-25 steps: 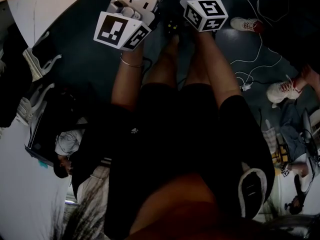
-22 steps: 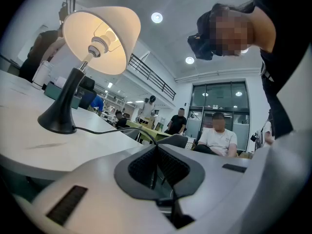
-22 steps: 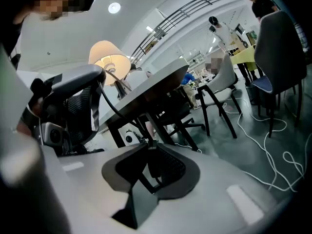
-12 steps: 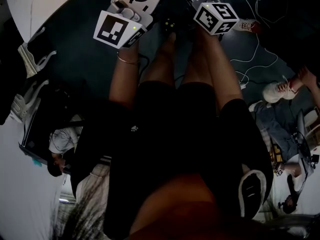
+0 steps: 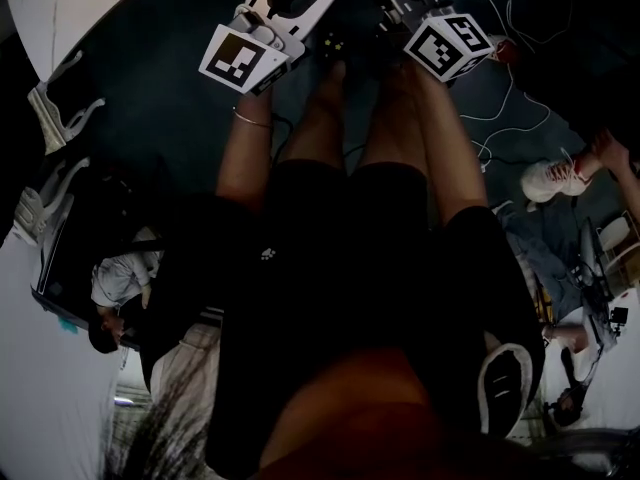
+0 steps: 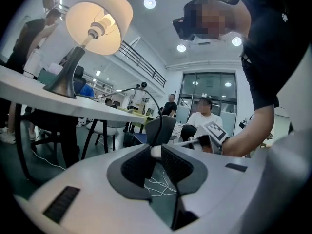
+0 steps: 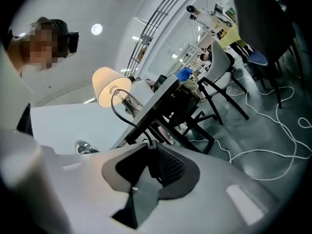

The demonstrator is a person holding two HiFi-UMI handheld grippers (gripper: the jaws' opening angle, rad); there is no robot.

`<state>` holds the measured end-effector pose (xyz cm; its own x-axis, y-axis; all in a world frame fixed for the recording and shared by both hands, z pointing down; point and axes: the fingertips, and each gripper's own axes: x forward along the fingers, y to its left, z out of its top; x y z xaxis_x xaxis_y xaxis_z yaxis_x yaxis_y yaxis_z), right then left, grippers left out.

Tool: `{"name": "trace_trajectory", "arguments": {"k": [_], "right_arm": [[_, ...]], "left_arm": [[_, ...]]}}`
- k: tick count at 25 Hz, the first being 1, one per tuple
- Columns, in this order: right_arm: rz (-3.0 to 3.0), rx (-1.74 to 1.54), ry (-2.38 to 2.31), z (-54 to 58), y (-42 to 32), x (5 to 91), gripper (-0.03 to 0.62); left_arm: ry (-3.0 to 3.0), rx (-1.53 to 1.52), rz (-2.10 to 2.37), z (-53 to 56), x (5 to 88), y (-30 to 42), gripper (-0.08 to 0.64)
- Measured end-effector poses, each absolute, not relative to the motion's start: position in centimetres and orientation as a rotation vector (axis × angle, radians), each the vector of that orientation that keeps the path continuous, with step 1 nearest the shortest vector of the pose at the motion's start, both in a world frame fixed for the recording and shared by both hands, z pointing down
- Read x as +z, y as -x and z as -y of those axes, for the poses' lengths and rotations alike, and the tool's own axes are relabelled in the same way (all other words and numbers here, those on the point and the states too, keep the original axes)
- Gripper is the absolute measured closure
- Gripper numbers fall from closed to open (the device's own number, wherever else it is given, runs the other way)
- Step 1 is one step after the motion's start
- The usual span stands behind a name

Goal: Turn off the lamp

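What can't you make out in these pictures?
Any switch on the cord: left gripper view, jaws cover all but a white sliver.
Lamp: head view, outside the frame.
Dark object with pale dots: head view, too dim to identify.

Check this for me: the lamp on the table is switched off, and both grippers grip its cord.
Wrong on one point: the lamp is lit, its shade glowing in the left gripper view. It does stand on the table, and the left gripper and the right gripper, whose jaws have just been closing, both grip its cord.
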<state>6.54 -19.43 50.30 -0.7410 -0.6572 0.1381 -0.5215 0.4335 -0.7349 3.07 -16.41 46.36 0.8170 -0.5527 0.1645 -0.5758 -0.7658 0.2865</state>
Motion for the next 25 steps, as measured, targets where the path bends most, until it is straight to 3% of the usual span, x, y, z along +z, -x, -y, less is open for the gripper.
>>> {"name": "trace_trajectory", "arguments": {"k": [19,25], "right_arm": [[-2.431,-1.236,0.814,18.4,-8.1,46.6,0.529],[-2.425,-1.237,0.835,18.4,-8.3,47.0,0.529]], "left_arm": [[-2.692,0.216,0.851,16.4,50.8,-4.9,0.500],[-2.710,0.271,0.840,16.0,51.1,-5.3,0.538]]}}
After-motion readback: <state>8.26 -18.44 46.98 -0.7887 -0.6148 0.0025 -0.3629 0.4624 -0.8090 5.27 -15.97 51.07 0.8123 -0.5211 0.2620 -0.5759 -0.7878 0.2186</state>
